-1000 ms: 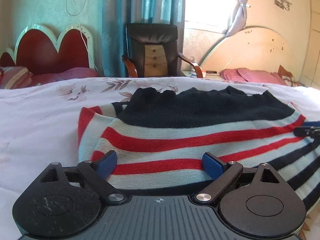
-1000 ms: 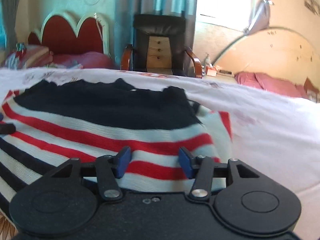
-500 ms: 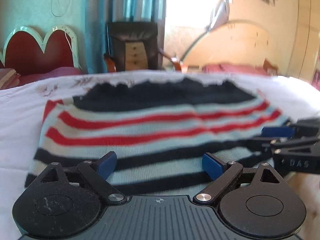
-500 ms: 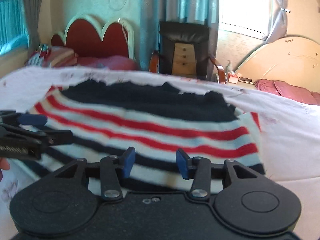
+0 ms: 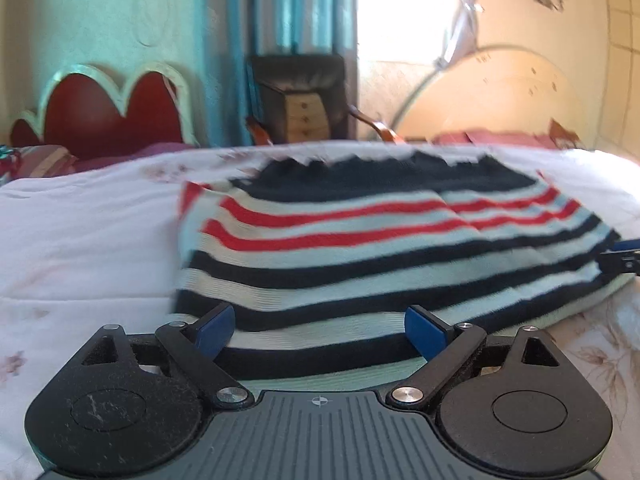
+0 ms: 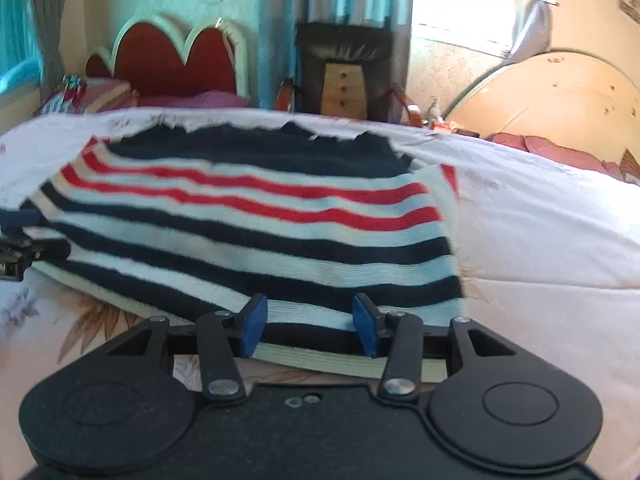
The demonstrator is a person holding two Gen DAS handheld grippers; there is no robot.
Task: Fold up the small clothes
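A striped knit sweater, navy at the top with red, white and navy bands, lies flat on the white floral bedspread. It also shows in the right wrist view. My left gripper is open, its blue pads over the sweater's near hem at the left end. My right gripper is open over the near hem at the right end. Each gripper's tip shows at the edge of the other's view: the right gripper and the left gripper.
Beyond the bed stand a red scalloped headboard, a dark armchair with a small wooden drawer unit, teal curtains and a bright window. A second bed with a beige round headboard is at the right.
Both grippers have drawn back toward the near edge of the sweater. More of its lower navy stripes and the hem now show. Both stay open.
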